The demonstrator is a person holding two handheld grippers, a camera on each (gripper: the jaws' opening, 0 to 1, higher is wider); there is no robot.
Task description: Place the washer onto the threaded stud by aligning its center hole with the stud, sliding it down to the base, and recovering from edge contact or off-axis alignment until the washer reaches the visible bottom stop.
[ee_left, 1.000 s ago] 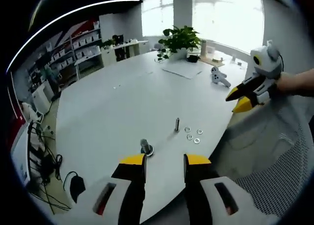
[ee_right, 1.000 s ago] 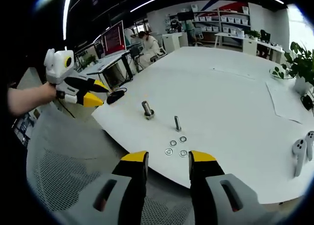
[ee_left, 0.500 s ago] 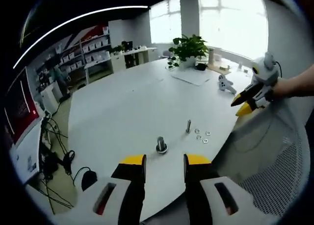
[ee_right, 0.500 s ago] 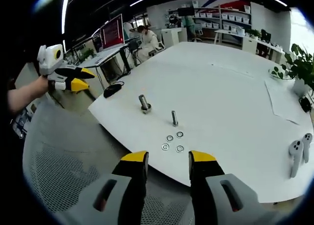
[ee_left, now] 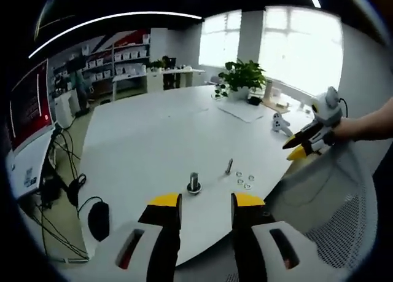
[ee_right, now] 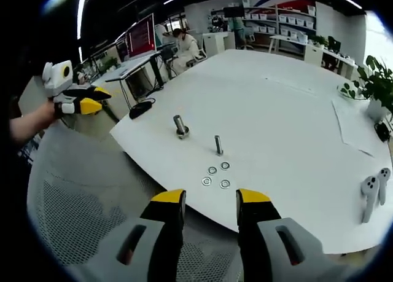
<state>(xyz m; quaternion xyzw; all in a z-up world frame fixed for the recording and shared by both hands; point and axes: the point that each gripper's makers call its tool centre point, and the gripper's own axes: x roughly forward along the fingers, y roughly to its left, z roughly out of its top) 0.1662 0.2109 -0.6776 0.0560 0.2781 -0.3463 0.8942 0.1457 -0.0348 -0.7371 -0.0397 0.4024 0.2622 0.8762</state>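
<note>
We're in an open office, looking over a big white table [ee_right: 295,110] with shelves and a plant [ee_left: 243,77] behind. Near its edge stands the thin stud [ee_right: 218,145], and just beside it lie four washers [ee_right: 216,176], flat on the table. A stubbier bolt [ee_right: 180,126] sits a little off to one side. Our left gripper [ee_left: 203,202] has its jaws apart, empty, back off the table edge. Our right gripper [ee_right: 210,199] is the same: jaws parted, nothing held, above a mesh chair [ee_right: 80,220].
</note>
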